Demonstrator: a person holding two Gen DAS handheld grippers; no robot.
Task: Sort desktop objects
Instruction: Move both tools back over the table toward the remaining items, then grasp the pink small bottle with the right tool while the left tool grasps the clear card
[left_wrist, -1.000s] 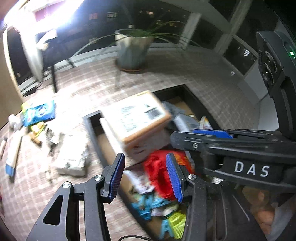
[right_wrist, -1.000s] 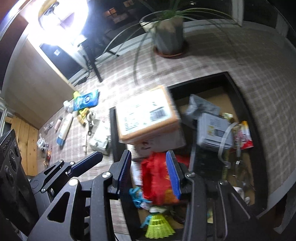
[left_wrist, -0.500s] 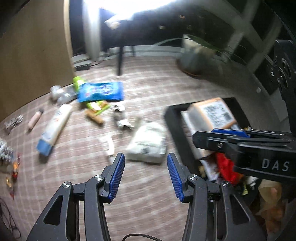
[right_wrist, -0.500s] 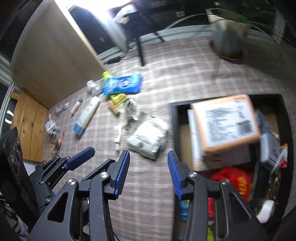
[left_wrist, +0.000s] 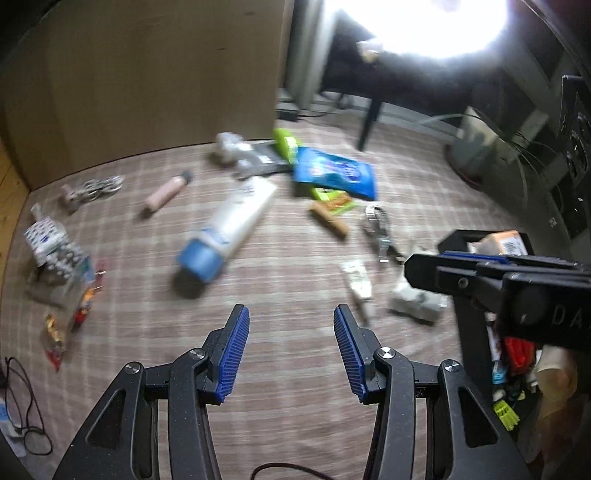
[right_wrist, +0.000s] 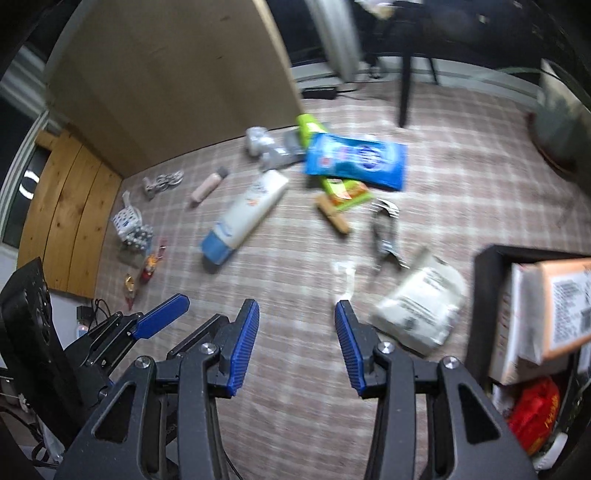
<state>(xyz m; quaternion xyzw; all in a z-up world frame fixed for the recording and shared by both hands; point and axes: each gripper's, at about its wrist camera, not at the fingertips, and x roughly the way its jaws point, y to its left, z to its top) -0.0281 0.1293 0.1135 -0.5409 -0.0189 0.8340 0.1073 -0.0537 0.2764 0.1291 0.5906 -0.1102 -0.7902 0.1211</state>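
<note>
both grippers hang over the checked pink cloth with jaws apart and nothing between the pads. left gripper; right gripper. scattered ahead: white tube with blue cap, blue wipes packet, pink cylinder, white crumpled bag. the black storage box sits at right, holding an orange-edged carton. only the left view shows the bright lamp glare; only the right view shows the wooden plank panel.
</note>
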